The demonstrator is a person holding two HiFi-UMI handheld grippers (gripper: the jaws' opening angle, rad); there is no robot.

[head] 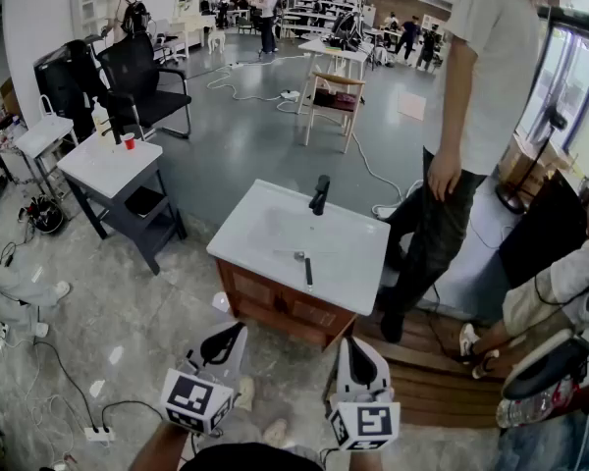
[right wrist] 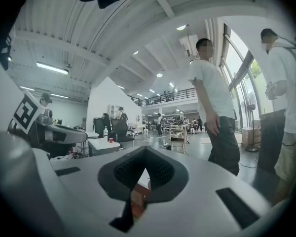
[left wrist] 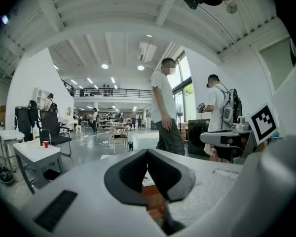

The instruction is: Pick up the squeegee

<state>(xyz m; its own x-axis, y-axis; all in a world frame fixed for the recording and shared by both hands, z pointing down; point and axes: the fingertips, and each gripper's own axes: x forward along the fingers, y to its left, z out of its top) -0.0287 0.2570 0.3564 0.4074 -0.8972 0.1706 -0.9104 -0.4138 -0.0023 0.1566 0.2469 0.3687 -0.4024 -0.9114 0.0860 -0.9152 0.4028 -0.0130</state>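
Note:
The squeegee (head: 306, 266) lies flat on a white sink counter (head: 265, 226), its dark handle pointing toward me. The counter sits on a wooden cabinet and has a black faucet (head: 320, 193) at its far edge. In the head view both grippers hang low in front of the cabinet, well short of the squeegee. My left gripper (head: 238, 328) (left wrist: 147, 152) has its jaws together with nothing in them. My right gripper (head: 352, 344) (right wrist: 145, 150) is likewise shut and empty. Each gripper view looks level across the room over its own dark pads.
A person (head: 471, 116) stands right beside the counter's right side. A seated person's legs (head: 555, 292) are at the far right. A small white table (head: 106, 165) stands to the left, with cables and a power strip (head: 98, 434) on the floor. A wooden platform (head: 417, 366) lies right of the cabinet.

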